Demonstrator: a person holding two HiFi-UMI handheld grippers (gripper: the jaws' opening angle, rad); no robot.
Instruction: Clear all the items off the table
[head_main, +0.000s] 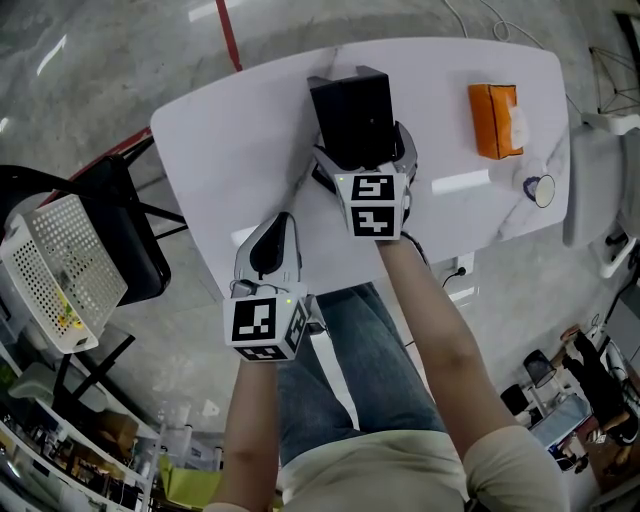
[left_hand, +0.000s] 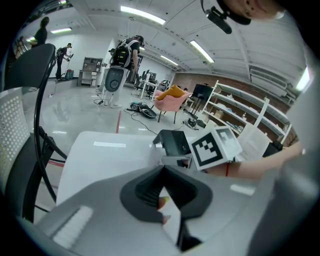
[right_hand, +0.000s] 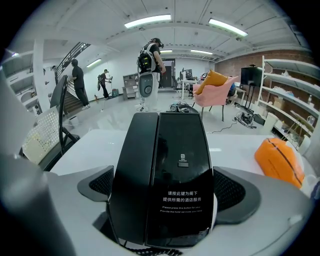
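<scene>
Plainly the right gripper (right_hand: 165, 192) jaws pinch the slick phone (right_hand: 172, 145), the left gripper (left_hand: 162, 192) jaws pressed together; the phone could slip free.

Head camera looks steeply down onto the white counter (head_main: 230, 130), the left gripper (head_main: 281, 228) and the right gripper (head_main: 366, 150), while each gripper camera sits close behind its own jaws, looking low across the counter; all three views share the black telephone (head_main: 352, 110) between the right gripper's jaws.

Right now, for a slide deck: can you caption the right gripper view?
Right tongs grip a black telephone at a white table, orange tissue pack to its right.
</scene>
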